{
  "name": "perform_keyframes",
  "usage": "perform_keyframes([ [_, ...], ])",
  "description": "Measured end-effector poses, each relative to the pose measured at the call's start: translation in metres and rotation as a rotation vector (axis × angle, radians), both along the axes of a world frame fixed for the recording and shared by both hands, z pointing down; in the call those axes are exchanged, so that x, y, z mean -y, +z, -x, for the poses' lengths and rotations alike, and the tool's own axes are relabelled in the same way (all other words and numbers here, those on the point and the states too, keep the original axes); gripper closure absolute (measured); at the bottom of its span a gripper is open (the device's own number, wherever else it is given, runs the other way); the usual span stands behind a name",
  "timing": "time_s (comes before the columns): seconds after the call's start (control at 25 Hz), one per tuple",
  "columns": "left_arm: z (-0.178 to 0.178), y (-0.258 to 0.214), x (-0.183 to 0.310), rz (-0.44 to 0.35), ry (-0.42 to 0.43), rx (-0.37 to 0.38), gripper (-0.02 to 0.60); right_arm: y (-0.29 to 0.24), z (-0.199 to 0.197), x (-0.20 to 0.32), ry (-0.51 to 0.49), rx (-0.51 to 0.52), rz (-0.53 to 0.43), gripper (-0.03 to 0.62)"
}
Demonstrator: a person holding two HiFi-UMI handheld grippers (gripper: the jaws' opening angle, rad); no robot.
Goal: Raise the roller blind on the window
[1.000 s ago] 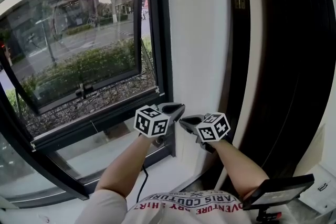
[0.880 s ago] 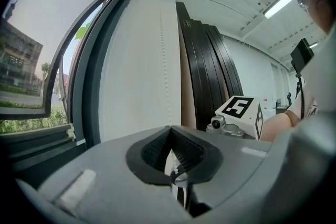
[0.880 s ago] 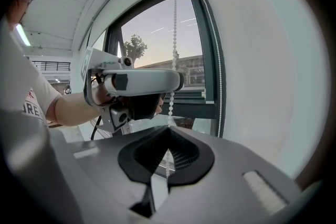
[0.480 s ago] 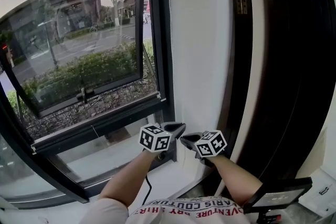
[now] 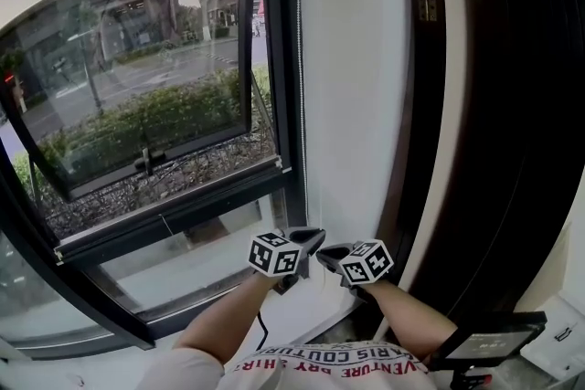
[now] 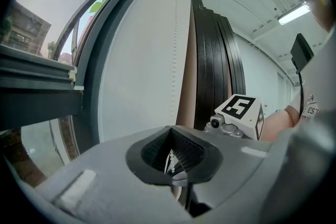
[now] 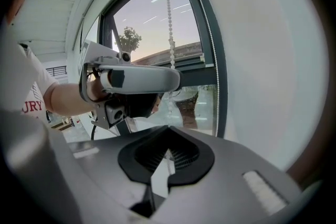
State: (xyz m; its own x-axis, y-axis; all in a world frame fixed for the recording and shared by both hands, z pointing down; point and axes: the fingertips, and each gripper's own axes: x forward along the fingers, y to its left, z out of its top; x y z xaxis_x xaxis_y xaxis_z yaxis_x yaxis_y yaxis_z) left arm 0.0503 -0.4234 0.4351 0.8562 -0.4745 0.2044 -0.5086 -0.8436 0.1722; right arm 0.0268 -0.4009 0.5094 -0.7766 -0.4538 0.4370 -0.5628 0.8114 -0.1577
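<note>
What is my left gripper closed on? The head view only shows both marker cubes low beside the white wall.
Observer: Its own view shows the left gripper shut on a thin white beaded chain.
Operator: And the right gripper?
Observer: In its own view, the right gripper is shut on that chain too.
Operator: How does the chain run above them?
Observer: In the right gripper view it goes straight up from the jaws, past the left gripper's tip, and out of the picture's top.

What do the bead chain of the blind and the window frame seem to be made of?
The bead chain: probably white plastic, small even round beads with a dull shine. The window frame: likely metal with a dark matte coating, judging by its slim straight profiles; plastic cannot be excluded.
</note>
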Motion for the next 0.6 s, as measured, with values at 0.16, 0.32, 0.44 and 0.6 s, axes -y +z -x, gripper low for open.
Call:
perform_keyframes([
  [0.16, 0.001, 0.027, -0.004, 0.043, 0.001, 0.025, 0.574, 0.026, 0.000, -0.005, -0.002, -0.025, 0.041, 0.588],
  [0.32, 0.001, 0.055, -0.008, 0.087, 0.002, 0.036, 0.574, 0.055, 0.001, -0.010, -0.002, -0.063, 0.078, 0.588],
  [0.44, 0.003, 0.077, -0.009, 0.134, -0.002, 0.033, 0.574, 0.075, 0.002, -0.014, 0.001, -0.068, 0.115, 0.588],
  [0.6, 0.006, 0.090, -0.013, 0.162, -0.009, 0.019, 0.574, 0.089, 0.004, -0.017, 0.009, -0.054, 0.135, 0.588],
])
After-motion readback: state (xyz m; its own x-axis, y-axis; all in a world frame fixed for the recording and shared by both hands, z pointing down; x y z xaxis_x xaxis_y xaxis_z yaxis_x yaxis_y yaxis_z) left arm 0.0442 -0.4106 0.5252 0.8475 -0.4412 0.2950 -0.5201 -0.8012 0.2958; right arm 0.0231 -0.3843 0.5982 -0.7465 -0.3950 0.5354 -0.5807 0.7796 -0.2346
